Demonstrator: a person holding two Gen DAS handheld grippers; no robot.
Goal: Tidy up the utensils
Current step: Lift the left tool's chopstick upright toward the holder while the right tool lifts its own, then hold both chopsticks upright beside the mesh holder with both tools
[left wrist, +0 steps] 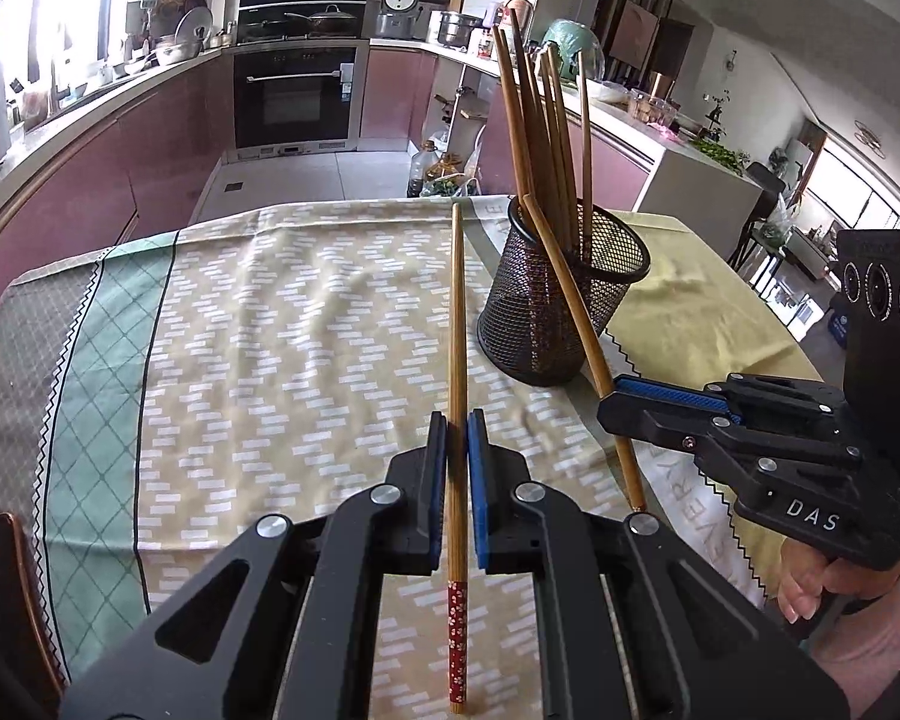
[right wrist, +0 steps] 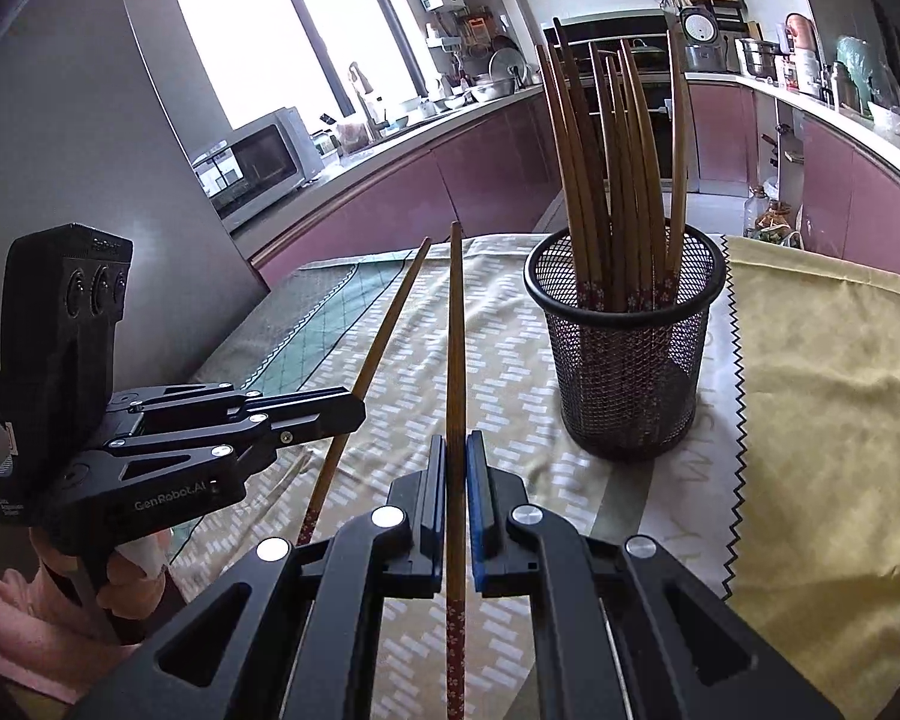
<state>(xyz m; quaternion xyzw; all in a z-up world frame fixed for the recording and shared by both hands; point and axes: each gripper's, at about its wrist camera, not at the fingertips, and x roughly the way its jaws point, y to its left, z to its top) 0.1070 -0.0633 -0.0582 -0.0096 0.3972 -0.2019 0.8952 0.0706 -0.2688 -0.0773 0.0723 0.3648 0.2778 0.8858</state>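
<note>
With both tongs, left tongs (left wrist: 457, 420) and right tongs (right wrist: 457, 444), each clamped on one chopstick, a long free end could clip the mesh holder (right wrist: 627, 360) rim and tip it.

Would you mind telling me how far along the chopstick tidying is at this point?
Done: many chopsticks stand in the mesh holder. In hand: the left gripper and right gripper each clamp one chopstick. Left: dropping both into the holder; no others visible on the tablecloth.

Light: daylight admitted through window (right wrist: 282, 42), glass blown out | Focus: sharp | Edges: fisheye-bent, corners vignetted black
</note>
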